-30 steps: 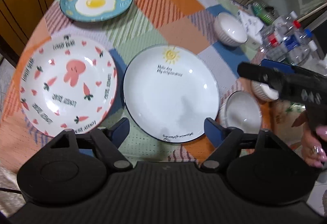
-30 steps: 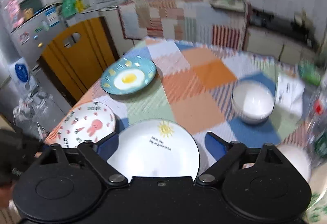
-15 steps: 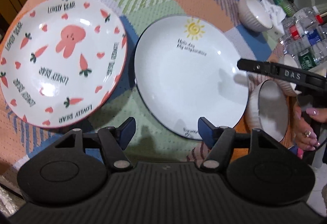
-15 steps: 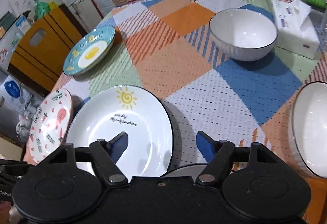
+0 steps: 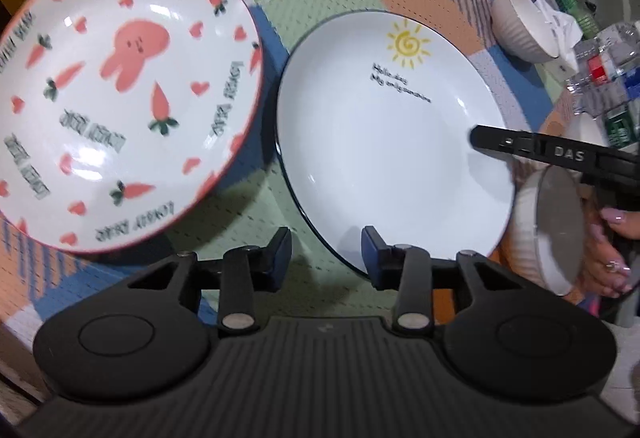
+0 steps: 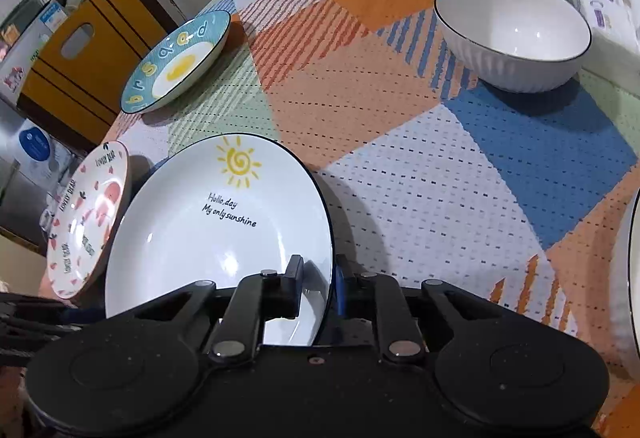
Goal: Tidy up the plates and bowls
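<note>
My right tongs have just been closing and now pinch the near rim of the white round ceramic plate with the yellow sun drawing, one finger inside the rim and one outside. That plate sits tilted, its grasped edge raised. My left tongs have also just been narrowing but stay released, their blue pads apart; the left pad hangs over bare cloth and the right pad sits at the sun plate's near edge, though I cannot tell whether it touches. In the left view my right tongs reach in over the plate's right side, with my right hand behind them.

Just beside the sun plate, to its left, lies the white round plate with pink rabbit and carrots, also tipped. Farther back on the patchwork-cloth bench rests the blue round plate with a fried-egg picture. A white ribbed ceramic bowl stands well apart at the far right, and another white ribbed bowl sits close to my right hand.
</note>
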